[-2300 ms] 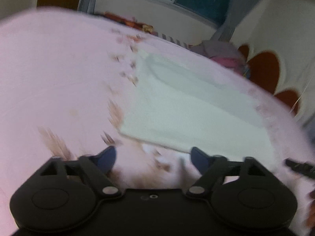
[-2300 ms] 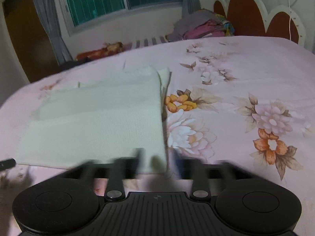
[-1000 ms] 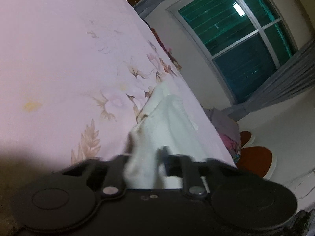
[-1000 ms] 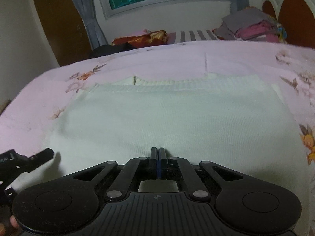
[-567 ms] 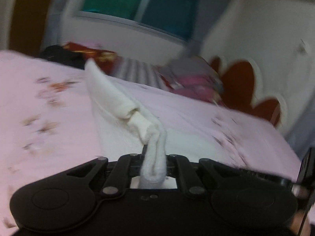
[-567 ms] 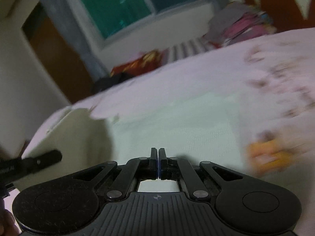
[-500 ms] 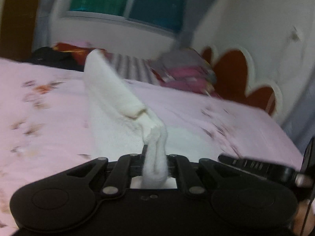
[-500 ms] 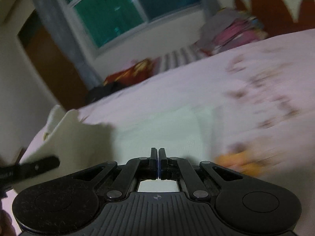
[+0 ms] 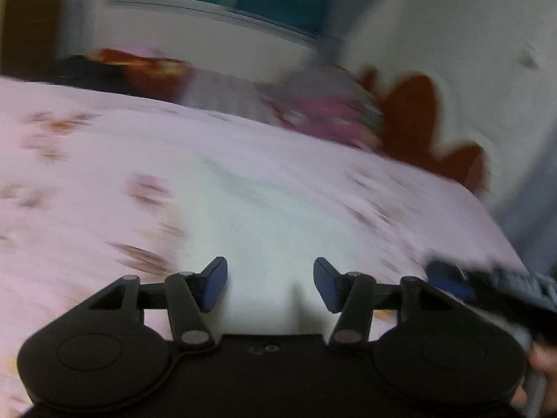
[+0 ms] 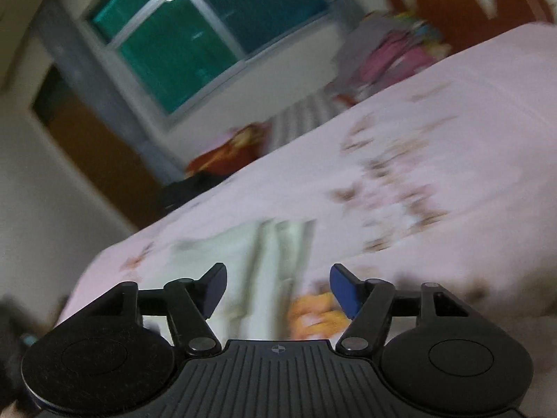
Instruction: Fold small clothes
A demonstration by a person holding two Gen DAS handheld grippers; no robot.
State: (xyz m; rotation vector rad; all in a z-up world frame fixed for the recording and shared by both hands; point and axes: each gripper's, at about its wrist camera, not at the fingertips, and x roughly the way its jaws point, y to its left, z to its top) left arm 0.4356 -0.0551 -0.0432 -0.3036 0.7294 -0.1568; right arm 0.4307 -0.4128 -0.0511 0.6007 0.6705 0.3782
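I am holding both grippers, left (image 9: 270, 284) and right (image 10: 278, 291), with fingers spread and grasping nothing. The white cloth (image 9: 264, 216) is lying folded on the bed (image 9: 87, 181) at twelve o'clock. More folds probably remain.

A bed (image 10: 452, 146) with a pink flowered sheet stands under a green-tinted window (image 10: 195, 35); a brown door (image 10: 94, 153) sits in the pale wall (image 9: 452, 35).
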